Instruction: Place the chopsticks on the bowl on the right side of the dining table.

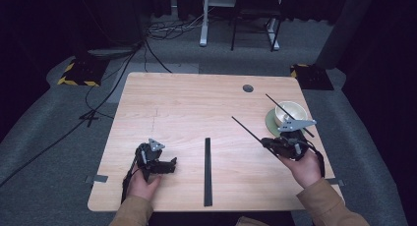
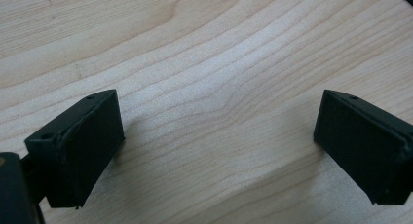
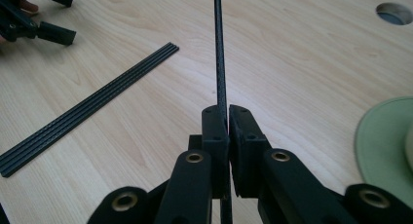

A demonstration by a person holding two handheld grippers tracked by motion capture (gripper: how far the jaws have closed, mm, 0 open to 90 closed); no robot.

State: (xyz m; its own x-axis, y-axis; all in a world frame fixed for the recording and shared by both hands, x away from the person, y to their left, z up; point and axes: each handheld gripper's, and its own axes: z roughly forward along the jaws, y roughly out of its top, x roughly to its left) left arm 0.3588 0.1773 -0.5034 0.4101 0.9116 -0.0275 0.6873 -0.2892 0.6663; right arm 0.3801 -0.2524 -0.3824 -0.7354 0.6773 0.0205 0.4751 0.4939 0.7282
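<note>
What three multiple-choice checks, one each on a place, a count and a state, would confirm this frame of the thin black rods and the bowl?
1. Where does the bowl stand?
A. on the green saucer at the table's right edge
B. in the table's middle
C. beside the left gripper

2. How many rods rest in the bowl?
A. none
B. one
C. three

3. How is the right gripper?
A. wide open
B. shut on a rod
C. shut on the saucer

Key: 1 A, the saucer's green rim shows under the bowl; 2 B, a single rod in the bowl leans across it; 3 B, its jaws clamp the held rod.
</note>
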